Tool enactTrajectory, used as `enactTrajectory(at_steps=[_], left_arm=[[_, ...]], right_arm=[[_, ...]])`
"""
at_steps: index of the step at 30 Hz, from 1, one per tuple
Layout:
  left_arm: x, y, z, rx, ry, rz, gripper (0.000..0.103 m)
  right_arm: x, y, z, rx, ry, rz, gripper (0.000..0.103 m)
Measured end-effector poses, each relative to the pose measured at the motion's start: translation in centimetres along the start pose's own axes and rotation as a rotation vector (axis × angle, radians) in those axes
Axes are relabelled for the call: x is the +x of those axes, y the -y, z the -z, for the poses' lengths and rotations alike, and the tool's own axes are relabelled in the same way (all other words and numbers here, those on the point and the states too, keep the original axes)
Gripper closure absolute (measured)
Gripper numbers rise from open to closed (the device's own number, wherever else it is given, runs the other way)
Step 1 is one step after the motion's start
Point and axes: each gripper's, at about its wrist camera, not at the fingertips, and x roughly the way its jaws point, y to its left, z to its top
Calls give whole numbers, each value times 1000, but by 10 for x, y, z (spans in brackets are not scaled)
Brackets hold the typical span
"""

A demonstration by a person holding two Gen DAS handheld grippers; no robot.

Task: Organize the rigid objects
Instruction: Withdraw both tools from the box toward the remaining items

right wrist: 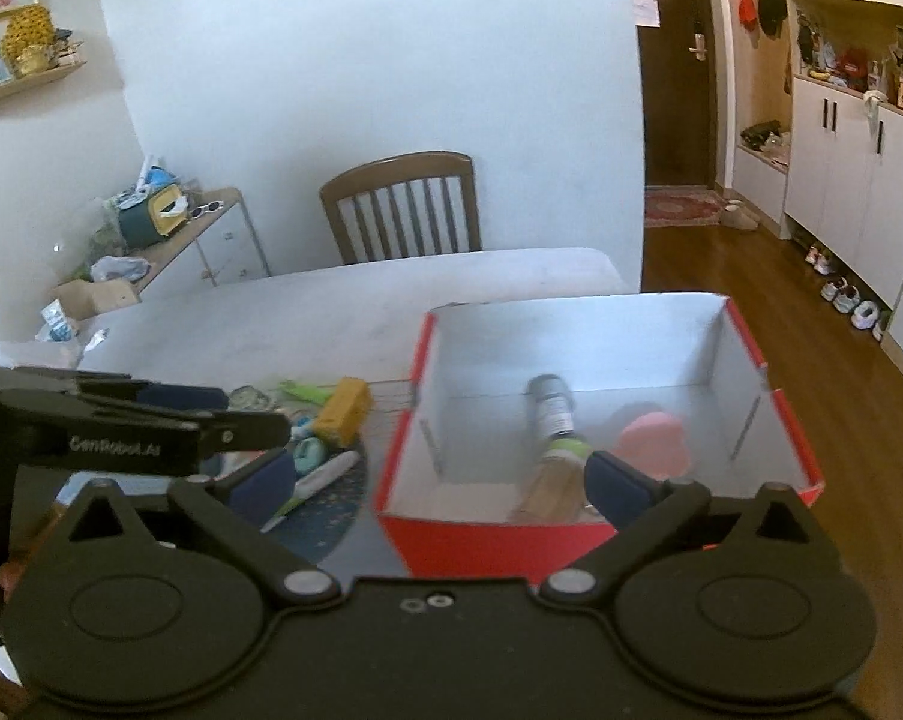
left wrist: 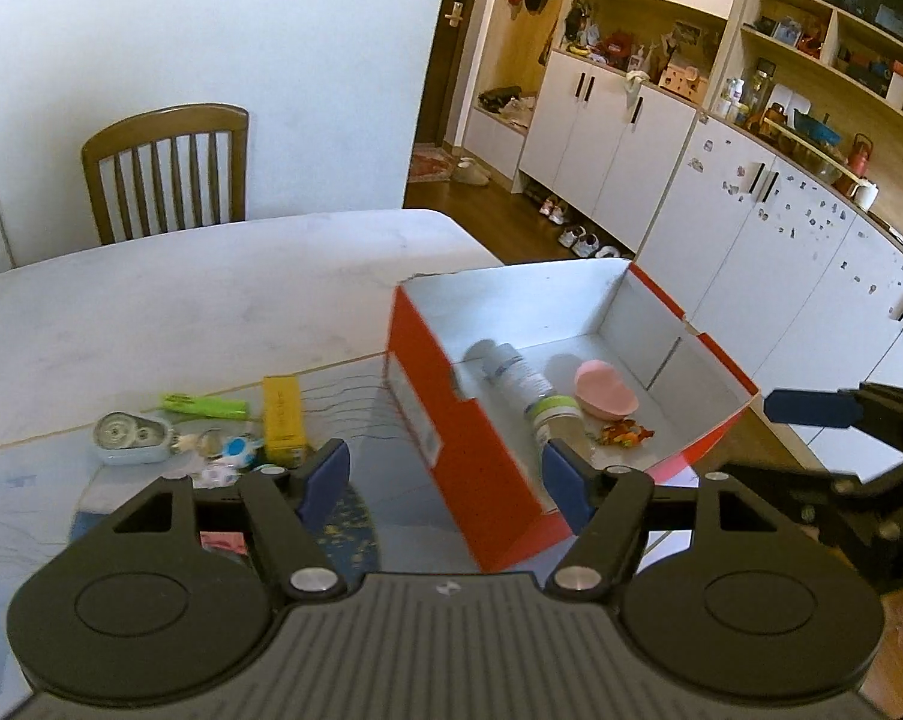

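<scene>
Left tool (left wrist: 445, 480) spread apart, blue pads empty, poised over the near corner of a red box (left wrist: 427, 414) with a white inside. One pad left of the box's outer wall, the other above its near edge; whether either touches the cardboard, impossible to tell. Right tool (right wrist: 436, 483) spread wide, likewise gripping nothing, one pad hanging above the box (right wrist: 571, 546) interior, the other outside its left wall.

Box open-topped, resting on the pale surface (left wrist: 211, 300) near its right edge. Inside, on the bottom: a clear bottle (left wrist: 535, 390) lying on its side, with a pale green band near one end; a pink rounded item (left wrist: 604, 391) just beside it; a small orange-and-yellow trinket (left wrist: 625, 435) near the front wall.

Left of the box, outside it, a loose cluster on the surface: a yellow carton (left wrist: 282, 417) lying flat, a green marker (left wrist: 205, 404) behind it, a grey-blue tape dispenser (left wrist: 133, 438) further left, and a few small blue-and-white bits (left wrist: 235, 450) between, too small to identify. Seen from the right wrist, a white pen (right wrist: 319, 480) also among them, on a dark blue patterned mat (right wrist: 325, 516).

Wooden chair (left wrist: 169, 174) behind the far side of the surface, against a white wall. White cabinets (left wrist: 607, 144) and open shelves to the right.
</scene>
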Motion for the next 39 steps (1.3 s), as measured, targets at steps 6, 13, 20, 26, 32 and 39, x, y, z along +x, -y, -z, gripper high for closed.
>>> enactTrajectory(at_steps=[6, 13, 20, 26, 32, 39], left_arm=[[-10, -31, 7, -4, 5, 7, 26], [-10, -66, 19, -30, -11, 7, 17], [2, -94, 33, -29, -37, -7, 12], [17, -112, 42, -17, -39, -53, 3], [43, -129, 45, -5, -52, -93, 3], [78, -139, 51, 8, -123, -38, 3]], right_arm=[[10, -35, 12, -2, -21, -33, 0], [34, -73, 23, -32, -62, -56, 0], [66, -108, 36, -81, -129, -72, 0], [92, -138, 46, -162, -186, -109, 0], [117, -153, 55, -196, -247, -105, 0], [141, -161, 66, -204, -314, -72, 1]])
